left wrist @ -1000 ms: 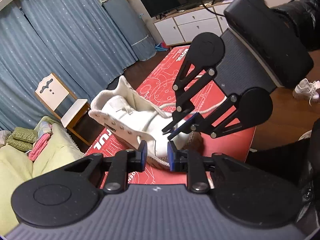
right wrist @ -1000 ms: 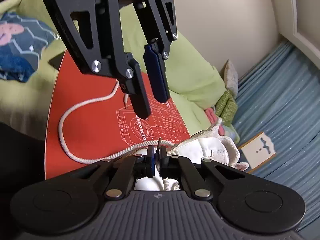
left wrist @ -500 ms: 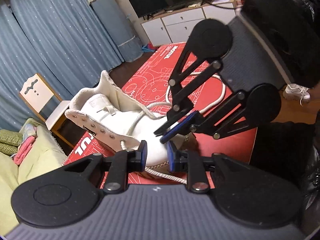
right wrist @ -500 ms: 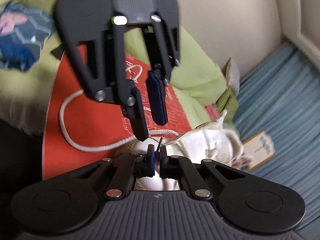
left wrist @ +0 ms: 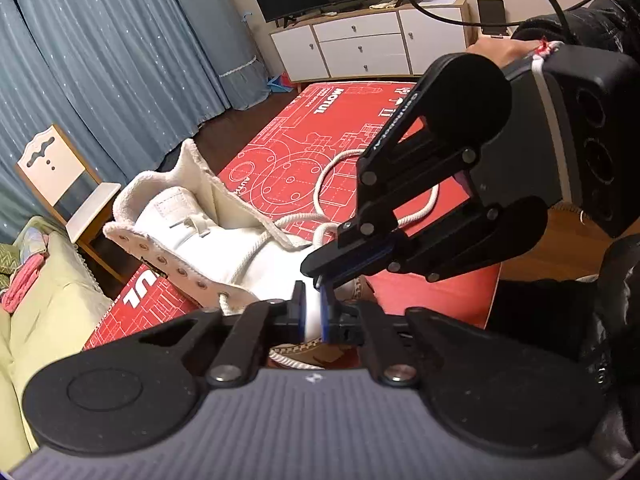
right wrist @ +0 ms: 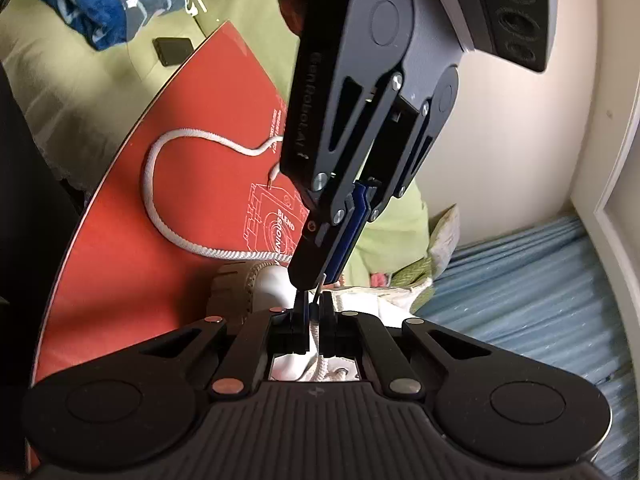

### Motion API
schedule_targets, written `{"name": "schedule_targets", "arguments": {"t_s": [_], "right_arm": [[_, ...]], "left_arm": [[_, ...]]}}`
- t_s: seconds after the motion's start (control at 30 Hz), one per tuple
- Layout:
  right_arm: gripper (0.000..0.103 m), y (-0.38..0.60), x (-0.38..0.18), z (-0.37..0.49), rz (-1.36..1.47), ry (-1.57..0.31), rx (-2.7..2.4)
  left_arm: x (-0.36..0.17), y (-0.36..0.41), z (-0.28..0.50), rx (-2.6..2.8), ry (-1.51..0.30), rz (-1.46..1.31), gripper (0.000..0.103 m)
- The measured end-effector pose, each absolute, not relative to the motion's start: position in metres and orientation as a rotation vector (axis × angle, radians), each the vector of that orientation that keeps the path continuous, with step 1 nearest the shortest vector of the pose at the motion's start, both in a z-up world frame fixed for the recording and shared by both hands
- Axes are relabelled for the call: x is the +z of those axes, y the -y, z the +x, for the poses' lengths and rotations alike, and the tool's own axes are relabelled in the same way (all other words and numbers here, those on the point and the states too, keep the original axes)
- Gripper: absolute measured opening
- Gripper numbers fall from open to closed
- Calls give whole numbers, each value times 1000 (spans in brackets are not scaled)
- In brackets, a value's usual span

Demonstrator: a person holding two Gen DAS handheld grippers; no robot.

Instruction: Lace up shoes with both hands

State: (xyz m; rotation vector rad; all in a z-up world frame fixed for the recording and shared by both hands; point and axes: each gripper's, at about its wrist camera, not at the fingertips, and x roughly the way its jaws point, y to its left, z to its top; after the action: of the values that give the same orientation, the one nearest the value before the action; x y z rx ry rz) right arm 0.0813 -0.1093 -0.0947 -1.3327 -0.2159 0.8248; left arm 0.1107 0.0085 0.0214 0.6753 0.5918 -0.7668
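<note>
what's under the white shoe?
The white shoe lies on a red printed board, with a loop of white lace trailing across it behind. The gripper bodies cover the sole and toe, so contact there is hidden.

We've got a red board (left wrist: pixel 280 152) with white blueprint-style print as the work surface. On it sits the white shoe (left wrist: pixel 208 236), just ahead of the left jaws, and its white lace (right wrist: pixel 160 204) loops loose across the board beyond the right jaws.
</note>
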Motion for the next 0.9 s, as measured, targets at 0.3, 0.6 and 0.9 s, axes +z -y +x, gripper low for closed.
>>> {"name": "schedule_targets", "arguments": {"t_s": [0.3, 0.6, 0.9], "right_arm": [[0, 120, -107, 75, -1340, 255, 818], [0, 124, -112, 72, -1359, 290, 806], [2, 138, -99, 90, -1213, 106, 793]], "left_arm": [[21, 3, 112, -762, -617, 676, 2], [27, 10, 111, -732, -621, 636, 5], [23, 3, 120, -720, -591, 635, 0]]}}
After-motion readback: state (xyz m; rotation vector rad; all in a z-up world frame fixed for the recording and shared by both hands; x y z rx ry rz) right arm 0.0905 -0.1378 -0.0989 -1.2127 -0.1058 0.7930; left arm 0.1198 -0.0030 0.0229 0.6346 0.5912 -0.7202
